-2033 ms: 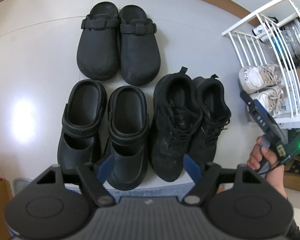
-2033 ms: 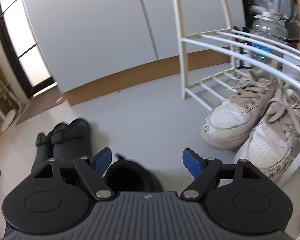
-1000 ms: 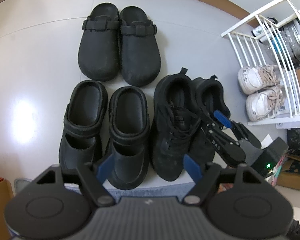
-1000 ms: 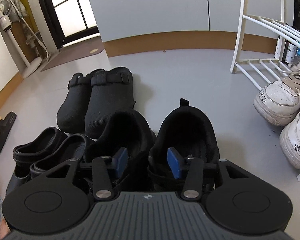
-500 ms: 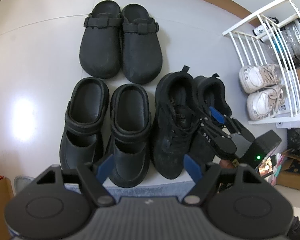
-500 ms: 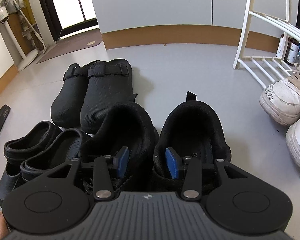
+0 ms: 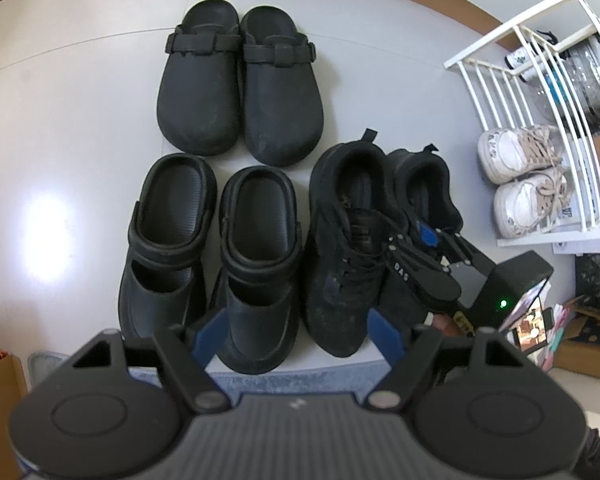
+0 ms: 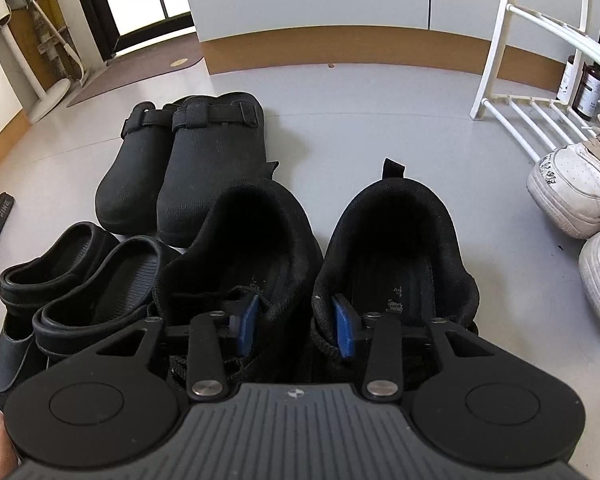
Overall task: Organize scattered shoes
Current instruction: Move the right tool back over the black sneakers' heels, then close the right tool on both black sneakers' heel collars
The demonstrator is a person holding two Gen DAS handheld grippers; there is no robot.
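On the floor, near the white rack: black sneakers [image 8: 316, 264] stand side by side, heels toward the wall, touching along their inner sides.
Right gripper [image 8: 296, 322]: its jaws are closing, one blue pad inside each sneaker's opening, the two adjoining inner collar walls between them; whether the pads press yet I cannot tell.
Left gripper [image 7: 296, 330]: jaws spread wide, nothing between them, hanging above the floor's near edge by a blue-grey mat [image 7: 296, 380].
Handling, judged: sneakers look light, with soft padded collars and a fuzzy suede-like upper; the collars will squash, so a deep pinch on both walls together should carry the pair.
Risk, judged: one shoe may slip or dangle.
Strapped clogs [image 7: 240, 80]: matte, rounded, smooth rubbery shells, paired farther along the floor.
Open slingback clogs [image 7: 212, 248]: glossy moulded foam, ribbed insoles, paired just beside the sneakers.
White sneakers [image 7: 520, 184]: laced, on the white rack's [image 7: 540, 80] lowest bars.
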